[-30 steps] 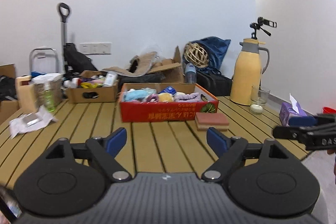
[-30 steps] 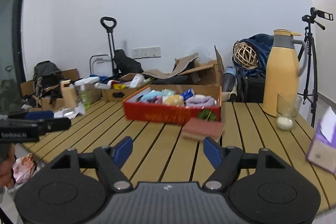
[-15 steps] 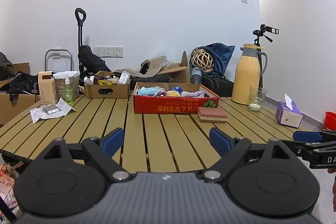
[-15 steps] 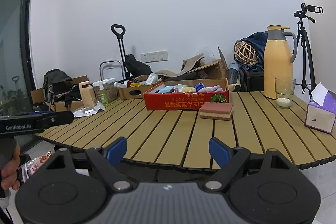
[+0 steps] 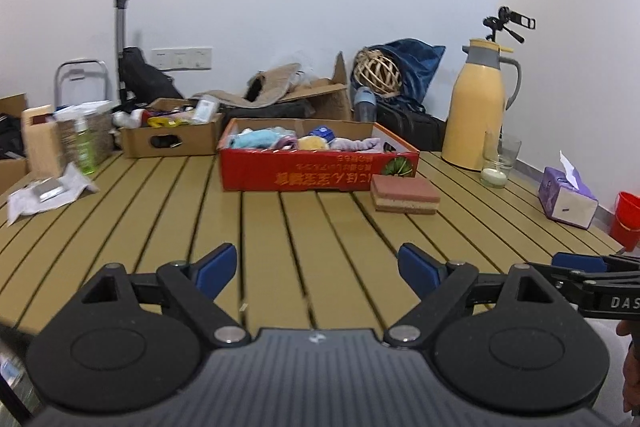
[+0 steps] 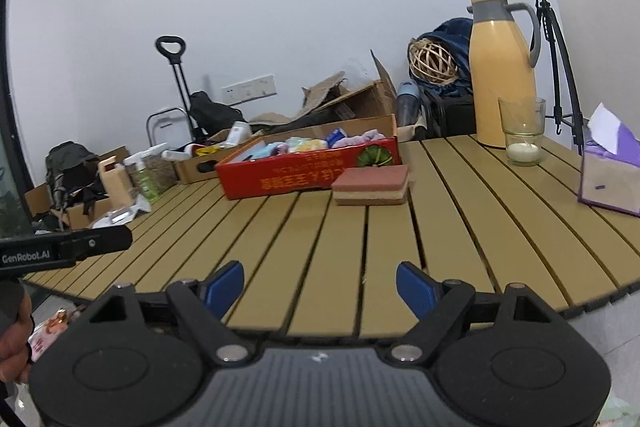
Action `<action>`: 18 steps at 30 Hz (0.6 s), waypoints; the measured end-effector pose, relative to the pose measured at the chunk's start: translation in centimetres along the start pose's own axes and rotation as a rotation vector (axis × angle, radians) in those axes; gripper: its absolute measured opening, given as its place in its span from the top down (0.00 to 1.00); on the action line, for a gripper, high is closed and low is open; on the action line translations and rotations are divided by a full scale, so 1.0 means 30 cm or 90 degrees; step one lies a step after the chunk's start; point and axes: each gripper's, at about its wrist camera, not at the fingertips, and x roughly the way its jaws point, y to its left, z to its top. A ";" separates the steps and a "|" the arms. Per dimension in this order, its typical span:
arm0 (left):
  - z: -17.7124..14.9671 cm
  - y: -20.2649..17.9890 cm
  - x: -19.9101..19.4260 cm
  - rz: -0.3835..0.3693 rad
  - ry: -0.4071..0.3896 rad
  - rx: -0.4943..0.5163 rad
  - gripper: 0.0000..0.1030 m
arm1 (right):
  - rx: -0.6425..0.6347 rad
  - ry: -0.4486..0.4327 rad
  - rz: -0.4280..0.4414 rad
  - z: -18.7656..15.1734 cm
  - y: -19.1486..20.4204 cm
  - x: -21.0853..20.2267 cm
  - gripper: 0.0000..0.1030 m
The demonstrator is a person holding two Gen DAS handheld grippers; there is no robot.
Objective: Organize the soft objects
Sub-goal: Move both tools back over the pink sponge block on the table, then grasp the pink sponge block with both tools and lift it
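A red cardboard box (image 5: 316, 173) (image 6: 280, 175) holding several soft items stands mid-table. A pink and tan sponge (image 5: 404, 194) (image 6: 372, 185) lies on the slats just right of the box's front. My left gripper (image 5: 318, 269) is open and empty over the near part of the table. My right gripper (image 6: 320, 285) is open and empty near the table's front edge, well short of the sponge. Each gripper shows at the edge of the other's view.
A yellow thermos (image 5: 480, 115) (image 6: 502, 75), a glass with a candle (image 5: 496, 169) (image 6: 522, 133) and a purple tissue box (image 5: 566, 197) (image 6: 610, 171) stand at the right. A brown box of clutter (image 5: 168, 137), bottles and papers (image 5: 44, 193) are at the left.
Both grippers have moved forward toward the table and tilted down a little; the box and sponge now look nearer. Both stay open and empty.
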 end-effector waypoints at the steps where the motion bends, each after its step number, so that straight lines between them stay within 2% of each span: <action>1: 0.013 -0.008 0.040 -0.004 0.003 0.004 0.15 | 0.003 0.002 -0.003 0.015 -0.017 0.038 0.23; 6: 0.085 -0.034 0.289 -0.040 0.038 0.000 0.27 | 0.026 0.015 -0.006 0.103 -0.107 0.238 0.28; 10: 0.156 -0.037 0.529 -0.075 0.068 -0.034 0.38 | 0.073 0.037 0.010 0.196 -0.187 0.426 0.32; 13: 0.194 -0.042 0.712 -0.106 0.104 -0.056 0.45 | 0.097 0.060 0.024 0.252 -0.237 0.572 0.39; 16: 0.226 -0.063 0.876 -0.140 0.132 -0.068 0.46 | 0.119 0.077 0.003 0.290 -0.271 0.709 0.48; 18: 0.224 -0.070 0.965 -0.170 0.154 -0.101 0.49 | 0.127 0.079 0.007 0.299 -0.295 0.784 0.54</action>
